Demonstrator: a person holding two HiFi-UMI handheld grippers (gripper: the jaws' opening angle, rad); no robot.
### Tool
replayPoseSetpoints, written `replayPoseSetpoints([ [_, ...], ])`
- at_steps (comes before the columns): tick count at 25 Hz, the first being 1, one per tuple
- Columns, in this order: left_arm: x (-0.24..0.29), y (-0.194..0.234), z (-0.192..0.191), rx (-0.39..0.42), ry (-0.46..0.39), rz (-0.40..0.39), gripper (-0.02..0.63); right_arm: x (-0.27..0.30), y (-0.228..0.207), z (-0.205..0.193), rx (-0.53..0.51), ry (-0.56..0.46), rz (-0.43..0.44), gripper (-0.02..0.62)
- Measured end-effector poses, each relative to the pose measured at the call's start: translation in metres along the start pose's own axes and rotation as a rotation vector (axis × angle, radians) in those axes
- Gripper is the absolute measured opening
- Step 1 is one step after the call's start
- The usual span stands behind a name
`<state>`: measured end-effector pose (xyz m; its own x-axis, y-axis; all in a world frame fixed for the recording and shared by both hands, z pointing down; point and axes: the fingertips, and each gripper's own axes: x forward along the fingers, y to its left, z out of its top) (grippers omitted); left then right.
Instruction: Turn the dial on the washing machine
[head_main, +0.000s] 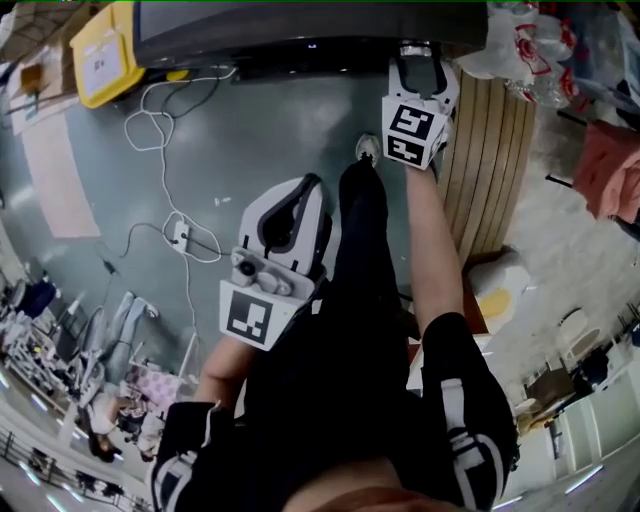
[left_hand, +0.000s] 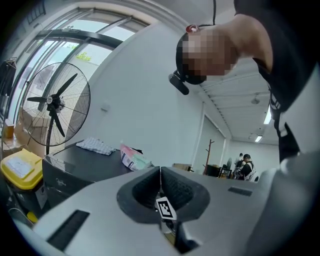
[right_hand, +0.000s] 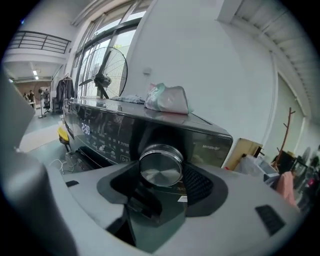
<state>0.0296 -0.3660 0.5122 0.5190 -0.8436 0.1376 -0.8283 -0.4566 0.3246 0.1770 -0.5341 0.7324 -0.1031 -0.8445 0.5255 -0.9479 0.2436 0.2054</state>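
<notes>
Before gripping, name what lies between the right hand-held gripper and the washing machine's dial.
Nothing: the right gripper view shows the right hand-held gripper open around the dial.

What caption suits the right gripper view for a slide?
Right gripper open around the round silver metal dial on the black washing machine.

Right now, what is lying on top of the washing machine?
On the washing machine lie a pink-and-green packet and a checked cloth. The top just behind the packet is covered from view.
</notes>
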Motion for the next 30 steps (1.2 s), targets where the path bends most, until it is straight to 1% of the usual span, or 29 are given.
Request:
replayPoseSetpoints([
  [2, 0.001, -0.001, -0.002, -0.002, 0.003, -0.004, 0.026, 0.000, 0.000, -0.001, 0.087, -0.005, 0.041, 0.288],
  [7, 0.000, -0.006, -0.004, -0.013, 0.002, -0.011, 0.026, 0.000, -0.006, -0.004, 0.360, -0.030, 0.155, 0.287],
  [8, 0.000, -0.007, -0.004, -0.009, 0.002, -0.012, 0.026, 0.000, -0.006, -0.004, 0.385, -0.033, 0.164, 0.287],
  [11, 0.001, -0.010, -0.005, -0.001, 0.009, -0.018, 0.026, 0.001, -0.007, -0.003, 0.391, -0.039, 0.168, 0.287],
  [12, 0.001, -0.011, -0.005, -0.003, 0.011, -0.020, 0.026, 0.001, -0.007, -0.003, 0.410, -0.042, 0.177, 0.287],
  [13, 0.001, -0.011, -0.006, -0.003, 0.012, -0.022, 0.026, 0.001, -0.008, -0.004, 0.456, -0.046, 0.197, 0.287],
  [16, 0.000, -0.009, -0.007, 0.006, 0.011, -0.022, 0.026, 0.002, -0.009, -0.005, 0.685, -0.061, 0.290, 0.287],
  [19, -0.001, -0.008, -0.008, 0.007, 0.014, -0.015, 0.026, 0.002, -0.012, -0.006, 0.811, -0.074, 0.327, 0.287],
  [20, 0.000, -0.008, -0.007, 0.007, 0.014, -0.013, 0.026, 0.002, -0.013, -0.007, 0.830, -0.078, 0.332, 0.287],
  [22, 0.000, -0.009, -0.007, 0.011, 0.013, -0.014, 0.026, 0.002, -0.014, -0.007, 0.823, -0.082, 0.327, 0.287],
  [27, -0.003, -0.006, -0.004, 0.013, 0.009, -0.012, 0.026, 0.000, -0.010, -0.005, 0.698, -0.109, 0.262, 0.291],
  [30, -0.011, -0.005, 0.002, 0.022, -0.006, -0.010, 0.026, -0.009, -0.009, -0.005, 0.644, -0.091, 0.228, 0.305],
])
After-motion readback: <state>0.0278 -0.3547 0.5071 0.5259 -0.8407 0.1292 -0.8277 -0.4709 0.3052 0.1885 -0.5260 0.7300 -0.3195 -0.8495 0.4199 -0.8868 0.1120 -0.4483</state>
